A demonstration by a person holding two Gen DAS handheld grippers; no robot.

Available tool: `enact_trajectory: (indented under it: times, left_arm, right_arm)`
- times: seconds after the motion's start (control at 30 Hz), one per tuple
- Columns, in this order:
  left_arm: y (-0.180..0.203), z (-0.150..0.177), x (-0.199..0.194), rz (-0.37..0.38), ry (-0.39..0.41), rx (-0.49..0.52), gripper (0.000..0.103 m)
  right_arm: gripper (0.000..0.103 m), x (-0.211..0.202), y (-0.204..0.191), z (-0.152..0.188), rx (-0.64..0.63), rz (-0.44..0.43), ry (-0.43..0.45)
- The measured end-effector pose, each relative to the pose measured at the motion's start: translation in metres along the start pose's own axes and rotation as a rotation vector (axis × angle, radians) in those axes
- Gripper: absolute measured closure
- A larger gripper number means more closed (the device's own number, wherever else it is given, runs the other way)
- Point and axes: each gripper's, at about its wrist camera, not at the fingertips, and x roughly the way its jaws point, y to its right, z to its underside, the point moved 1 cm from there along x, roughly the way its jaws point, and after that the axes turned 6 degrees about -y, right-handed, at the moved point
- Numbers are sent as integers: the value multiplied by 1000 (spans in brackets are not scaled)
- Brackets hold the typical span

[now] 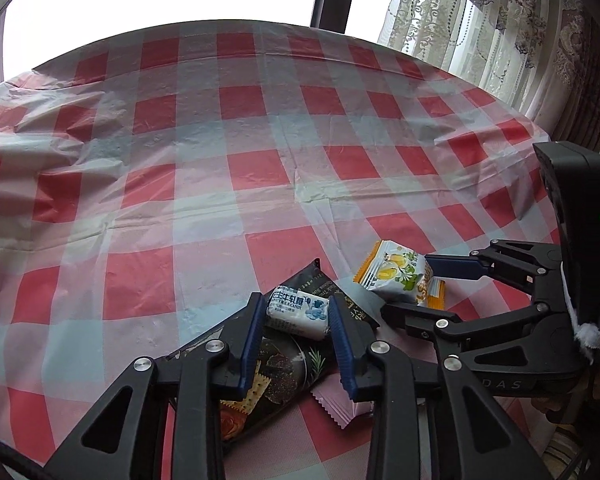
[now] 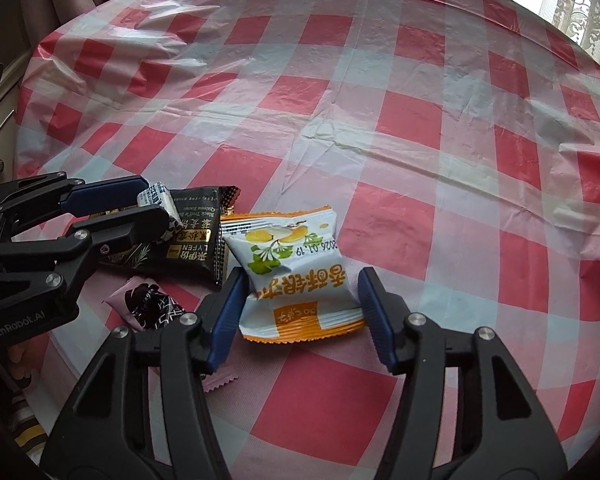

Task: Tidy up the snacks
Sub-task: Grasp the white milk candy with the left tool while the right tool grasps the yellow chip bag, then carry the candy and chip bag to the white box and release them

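Note:
My left gripper (image 1: pixel 294 312) is shut on a small white-and-blue milk candy (image 1: pixel 298 312), held over a black biscuit packet (image 1: pixel 288 368). It also shows in the right wrist view (image 2: pixel 154 202), with the candy (image 2: pixel 160 200) at its tips. My right gripper (image 2: pixel 302 284) is open, its jaws on either side of a white-and-orange snack packet (image 2: pixel 296 272) that lies on the cloth; the left pad touches it, the right pad stands apart. In the left wrist view the right gripper (image 1: pixel 416 284) straddles that packet (image 1: pixel 396 276). A pink wrapped snack (image 2: pixel 148 308) lies beside the black packet (image 2: pixel 188 240).
A red-and-white checked plastic tablecloth (image 2: pixel 380 120) covers the round table, wrinkled at the left and right. A lace curtain (image 1: pixel 480 20) and window frame stand behind the far edge. The pink snack (image 1: pixel 336 404) also lies under my left gripper.

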Motion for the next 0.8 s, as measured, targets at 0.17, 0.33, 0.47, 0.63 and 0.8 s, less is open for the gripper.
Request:
enact_trajectory:
  times: [0.17, 0.33, 0.47, 0.63, 0.8]
  left_arm:
    - [2, 1, -1, -3, -2, 7, 69]
    - [4, 3, -3, -3, -6, 7, 70]
    - [6, 4, -6, -2, -4, 3, 70]
    - [9, 5, -12, -3, 5, -1, 70]
    - [16, 6, -23, -3, 21, -3, 70]
  right_arm:
    - [48, -2, 1, 2, 13, -6, 11]
    - [52, -6, 5, 4, 48, -9, 24]
    - [53, -10, 9, 7, 79, 1, 28]
    - [54, -23, 13, 12, 107, 5, 48]
    - [54, -38, 11, 18, 118, 9, 68]
